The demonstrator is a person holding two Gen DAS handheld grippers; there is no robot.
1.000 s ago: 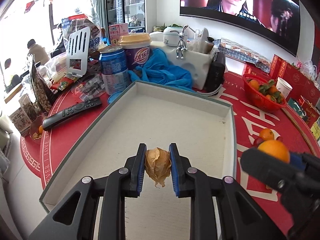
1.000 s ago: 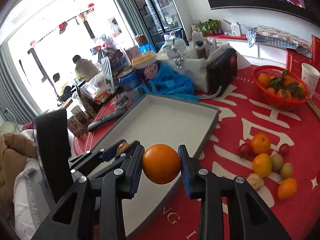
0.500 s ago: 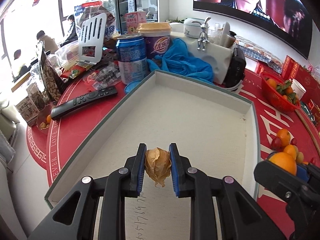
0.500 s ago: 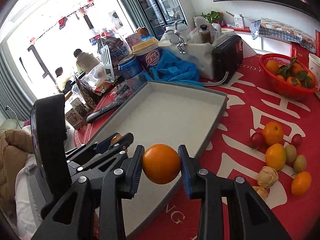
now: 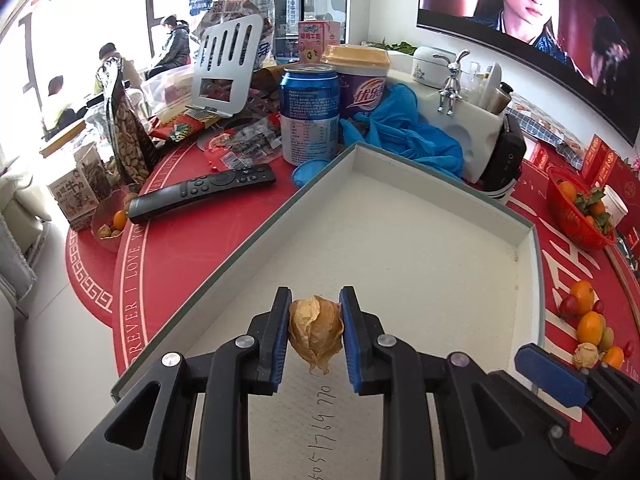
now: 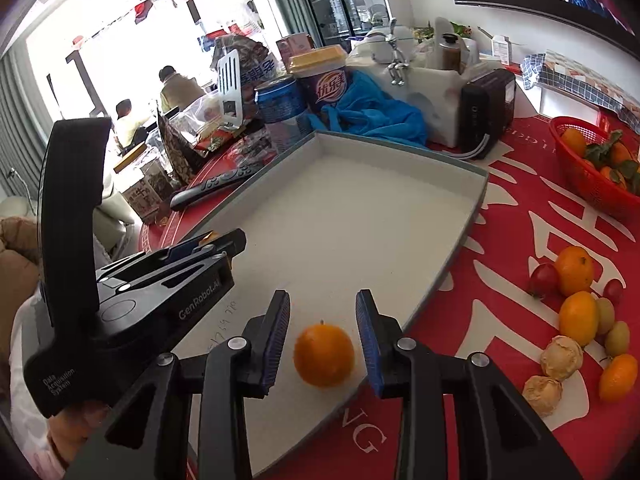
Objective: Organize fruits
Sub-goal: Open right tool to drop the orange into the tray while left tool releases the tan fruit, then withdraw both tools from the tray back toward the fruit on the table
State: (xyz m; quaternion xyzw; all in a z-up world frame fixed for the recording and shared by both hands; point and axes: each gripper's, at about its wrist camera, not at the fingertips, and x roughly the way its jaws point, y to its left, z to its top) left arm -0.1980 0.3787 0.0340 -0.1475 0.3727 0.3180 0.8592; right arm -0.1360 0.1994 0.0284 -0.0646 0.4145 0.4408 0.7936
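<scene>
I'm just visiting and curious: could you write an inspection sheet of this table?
Surface: red tablecloth, crowded.
Job's things: orange lying in the grey tray; husked fruit held above it; loose fruit on the tablecloth; red basket of oranges.
Clutter: soda can, remote, blue cloth.
Tongs: left tongs gripping the husked fruit, jaws have just been opening; right tongs open around the orange, not touching.
Cables: white cable beside a black box.
Surroundings: television, people by the window.

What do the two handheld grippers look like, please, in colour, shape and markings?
Both the left gripper and the right gripper are black plastic linkages with silver rivets and ribbed blue pads. The left gripper's body carries white lettering, "GenRobot.AI" and "Data Acquisition System", and a tall black handle.
</scene>
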